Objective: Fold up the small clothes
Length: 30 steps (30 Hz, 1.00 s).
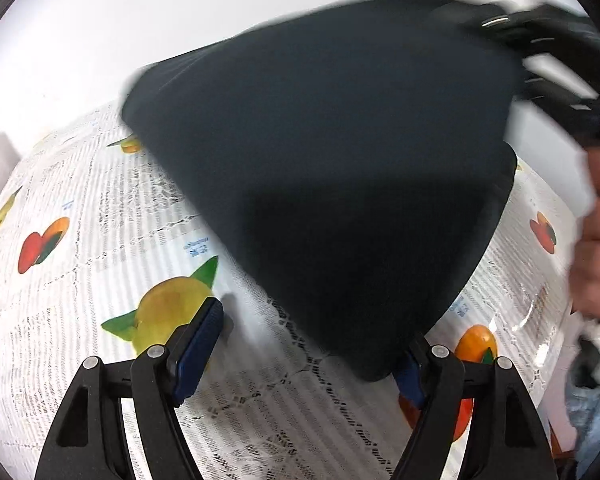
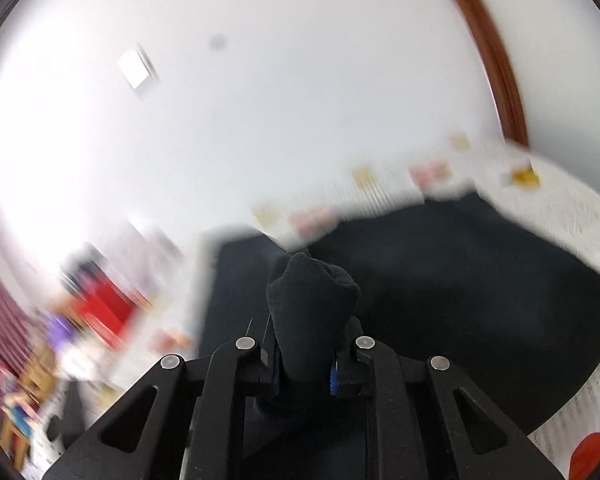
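Plainly risky: right claw [image 2: 304, 364] clenched on a bunched dark garment [image 2: 312, 300] corner, mid-frame. Left claw [image 1: 300, 360] spread wide, gripping nothing. Could slip free above the counter [image 1: 80, 240].

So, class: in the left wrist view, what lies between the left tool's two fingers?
Bare fruit-print tablecloth between the left tool fingers; the dark garment overlaps the right one.

Both fisheye views are bright and evenly lit, with black vignette at the rims and bent edges. In the left view the dark garment [image 1: 324, 168] smears at its borders, and glare sits at 4 o'clock on the surface [image 1: 100, 216]. The right view blurs heavily toward 8 o'clock.
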Available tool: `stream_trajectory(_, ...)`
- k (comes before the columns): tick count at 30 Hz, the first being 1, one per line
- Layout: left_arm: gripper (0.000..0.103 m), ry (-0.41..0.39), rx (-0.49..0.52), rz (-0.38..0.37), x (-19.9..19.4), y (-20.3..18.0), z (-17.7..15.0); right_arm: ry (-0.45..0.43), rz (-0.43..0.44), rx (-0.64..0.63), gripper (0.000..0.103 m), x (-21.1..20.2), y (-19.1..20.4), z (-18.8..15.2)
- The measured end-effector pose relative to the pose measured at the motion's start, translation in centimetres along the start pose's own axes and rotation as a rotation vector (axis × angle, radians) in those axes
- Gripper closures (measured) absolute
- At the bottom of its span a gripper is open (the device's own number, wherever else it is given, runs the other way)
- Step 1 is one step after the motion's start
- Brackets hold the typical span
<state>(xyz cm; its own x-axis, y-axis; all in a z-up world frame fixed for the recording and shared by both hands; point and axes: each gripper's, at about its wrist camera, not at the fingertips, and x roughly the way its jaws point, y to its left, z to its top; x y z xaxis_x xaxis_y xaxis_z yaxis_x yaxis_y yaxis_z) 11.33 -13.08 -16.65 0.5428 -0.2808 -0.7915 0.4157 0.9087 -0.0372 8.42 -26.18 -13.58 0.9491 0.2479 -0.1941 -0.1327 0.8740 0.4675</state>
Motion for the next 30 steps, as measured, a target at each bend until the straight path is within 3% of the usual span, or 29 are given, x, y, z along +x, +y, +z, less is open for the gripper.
stream_trajectory(2,0.027,-0.006,-0.016,0.006,0.0,0.4,0.0,-0.1,-0.043,-0.039,0.087,-3.0,0.0,-0.1)
stream_trajectory(3,0.027,-0.004,-0.025,0.006,0.0,0.5,0.1,-0.107,-0.08,-0.045,0.087,-3.5,-0.6,-0.4)
stream_trajectory(5,0.027,-0.003,-0.026,0.007,0.0,0.5,0.2,-0.032,-0.166,-0.019,0.087,-2.7,-2.6,-1.2)
stream_trajectory(7,0.027,-0.003,-0.003,0.03,0.0,-0.1,0.1,0.124,-0.276,0.044,0.086,-0.3,-5.4,-2.3)
stream_trajectory(9,0.029,-0.001,0.002,0.034,0.0,-0.4,0.2,0.217,-0.311,0.11,0.086,1.2,-7.1,-3.4)
stream_trajectory(11,0.034,0.0,-0.004,0.025,-0.1,-1.0,0.4,0.2,-0.31,0.144,0.085,1.2,-7.4,-3.8)
stream_trajectory(13,0.046,-0.005,-0.009,0.002,-0.1,-1.7,0.8,0.189,-0.325,0.134,0.085,1.3,-7.0,-3.9)
stream_trajectory(16,0.077,-0.011,-0.008,-0.037,-0.4,-1.5,0.9,0.195,-0.358,0.104,0.085,1.8,-6.6,-4.1)
stream_trajectory(17,0.08,-0.02,-0.005,-0.02,-0.6,-1.6,0.9,0.198,-0.363,0.096,0.085,1.9,-6.7,-4.0)
stream_trajectory(20,0.084,-0.029,-0.014,-0.019,-0.9,-1.1,0.9,0.213,-0.379,0.074,0.085,2.5,-6.1,-3.9)
stream_trajectory(30,0.086,-0.046,-0.132,0.019,-2.6,6.6,-1.0,0.283,-0.323,-0.024,0.085,6.9,-0.4,-4.9)
